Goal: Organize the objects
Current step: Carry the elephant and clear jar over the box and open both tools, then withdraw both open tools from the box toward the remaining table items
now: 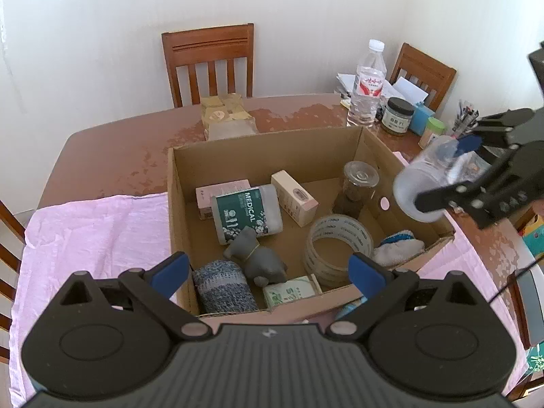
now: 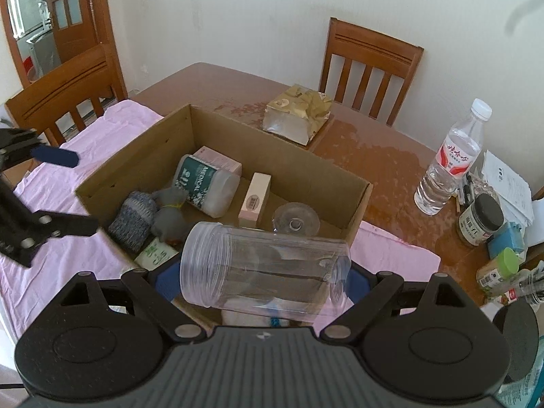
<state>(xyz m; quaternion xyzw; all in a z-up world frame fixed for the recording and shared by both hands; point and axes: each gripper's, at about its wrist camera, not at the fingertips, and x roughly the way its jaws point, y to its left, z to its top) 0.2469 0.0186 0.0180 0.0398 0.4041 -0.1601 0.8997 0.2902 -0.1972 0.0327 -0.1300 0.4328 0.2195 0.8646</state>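
Holding a clear plastic jar (image 2: pixel 265 268) sideways, the right gripper (image 2: pixel 265 282) has its jaws closed on the jar's wall, just above the near right corner of the cardboard box (image 1: pixel 258 156). The jar is lidless, smooth and thin-walled, so I judge it could slip or rotate between the blue pads, or flex and pop free if squeezed harder. If released from this height it would likely land on the lidded glass jar (image 1: pixel 360 187) or the tape roll (image 1: pixel 336 248) below and bounce; lowering it blindly could also catch the box wall.

The left gripper (image 1: pixel 268 268) hangs with its jaws spread wide and empty over the box's near edge, above the grey toy (image 1: pixel 255 255) and rolled sock (image 1: pixel 224 285); it sits close enough to get in the way.

A pink cloth (image 1: pixel 95 231) lies under the box on a worn brown table (image 1: pixel 129 136). Wooden chairs (image 1: pixel 209 61) stand against white walls, and a water bottle (image 1: pixel 369 85) stands amid clutter at the far right corner.
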